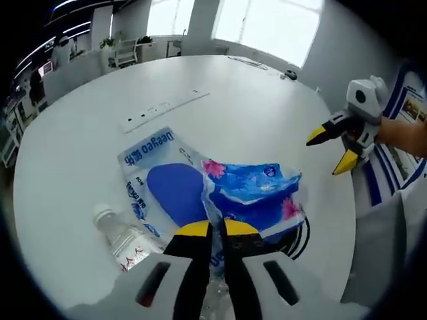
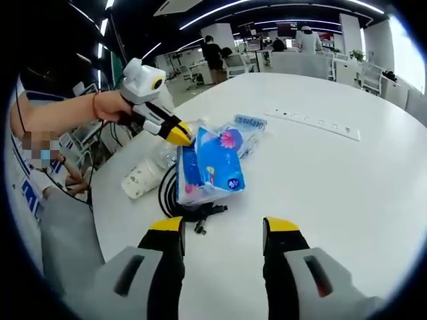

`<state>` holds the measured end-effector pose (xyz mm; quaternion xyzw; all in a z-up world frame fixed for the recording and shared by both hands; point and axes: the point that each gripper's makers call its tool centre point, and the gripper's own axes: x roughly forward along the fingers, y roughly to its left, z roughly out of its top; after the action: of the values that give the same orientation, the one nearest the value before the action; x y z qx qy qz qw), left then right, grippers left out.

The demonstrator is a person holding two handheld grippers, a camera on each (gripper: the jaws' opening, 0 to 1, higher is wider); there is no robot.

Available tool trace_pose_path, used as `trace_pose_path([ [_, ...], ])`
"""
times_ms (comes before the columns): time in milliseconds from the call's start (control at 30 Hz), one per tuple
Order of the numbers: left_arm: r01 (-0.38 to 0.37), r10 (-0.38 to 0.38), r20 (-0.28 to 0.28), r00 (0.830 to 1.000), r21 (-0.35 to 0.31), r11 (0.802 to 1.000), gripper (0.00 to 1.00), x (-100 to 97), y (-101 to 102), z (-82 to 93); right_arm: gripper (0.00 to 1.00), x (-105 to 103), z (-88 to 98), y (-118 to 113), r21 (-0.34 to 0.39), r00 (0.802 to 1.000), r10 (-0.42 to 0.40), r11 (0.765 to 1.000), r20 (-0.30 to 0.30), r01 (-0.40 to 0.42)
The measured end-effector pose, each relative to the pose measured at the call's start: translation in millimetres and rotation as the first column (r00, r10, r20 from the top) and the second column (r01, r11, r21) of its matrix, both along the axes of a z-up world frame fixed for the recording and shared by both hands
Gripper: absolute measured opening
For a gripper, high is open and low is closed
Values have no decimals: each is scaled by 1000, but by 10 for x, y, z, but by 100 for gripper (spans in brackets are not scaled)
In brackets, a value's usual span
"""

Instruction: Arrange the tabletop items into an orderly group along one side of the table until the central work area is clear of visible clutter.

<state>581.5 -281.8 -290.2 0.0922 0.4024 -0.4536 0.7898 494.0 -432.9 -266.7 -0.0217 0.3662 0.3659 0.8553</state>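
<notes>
My left gripper (image 1: pixel 212 232) is shut on the edge of a blue tissue pack (image 1: pixel 257 193) with pink flowers, near the table's edge. Under the tissue pack lies a white-and-blue wipes packet (image 1: pixel 157 175), with a clear water bottle (image 1: pixel 123 241) on its side beside it. In the right gripper view the left gripper (image 2: pixel 180 137) pinches the tissue pack (image 2: pixel 212 167) from the left, above a coil of black cable (image 2: pixel 175 199) and a tipped paper cup (image 2: pixel 140 179). My right gripper (image 2: pixel 223 228) is open over bare table, apart from the pile, and also shows as the right gripper (image 1: pixel 330 150) to the right.
A white power strip (image 1: pixel 163 110) (image 2: pixel 313 122) lies further in on the large round white table (image 1: pixel 253 107). The table edge runs close to the pile. A person's seated body and sleeve are at the left in the right gripper view; desks and chairs stand beyond.
</notes>
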Motion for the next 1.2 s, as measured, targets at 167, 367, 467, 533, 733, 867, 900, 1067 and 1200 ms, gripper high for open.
trace_pose_path([
  [167, -11, 11, 9, 1000, -10, 1000, 0, -48, -49, 69, 45, -17, 44, 16, 5, 1000, 2, 1000, 8, -2],
  [367, -58, 58, 11, 998, -42, 997, 0, -67, -86, 177, 45, -48, 102, 23, 13, 1000, 2, 1000, 19, -3],
  [467, -80, 81, 22, 996, -56, 995, 0, -75, -101, 248, 45, -61, 132, 20, 16, 1000, 1, 1000, 24, -1],
  [533, -97, 98, 22, 995, -72, 993, 0, -81, -119, 301, 45, -66, 152, 17, 16, 1000, 0, 1000, 30, 0],
  [733, -135, 140, 35, 990, -108, 985, 0, -116, -173, 428, 44, -78, 229, 12, 20, 999, -8, 1000, 47, 7],
  [867, -172, 179, 42, 983, -136, 976, 0, -137, -216, 517, 44, -99, 283, 24, 24, 998, -5, 1000, 57, 4],
  [900, -184, 193, 49, 980, -141, 973, 0, -140, -222, 543, 44, -102, 297, 23, 24, 998, -5, 1000, 60, 4],
  [1067, -229, 244, 69, 967, -176, 958, 0, -158, -261, 691, 42, -101, 357, 4, 24, 997, -18, 1000, 73, 17],
  [1200, -249, 270, 88, 959, -198, 948, 0, -170, -294, 804, 41, -101, 443, -7, 34, 996, -36, 999, 87, 33],
])
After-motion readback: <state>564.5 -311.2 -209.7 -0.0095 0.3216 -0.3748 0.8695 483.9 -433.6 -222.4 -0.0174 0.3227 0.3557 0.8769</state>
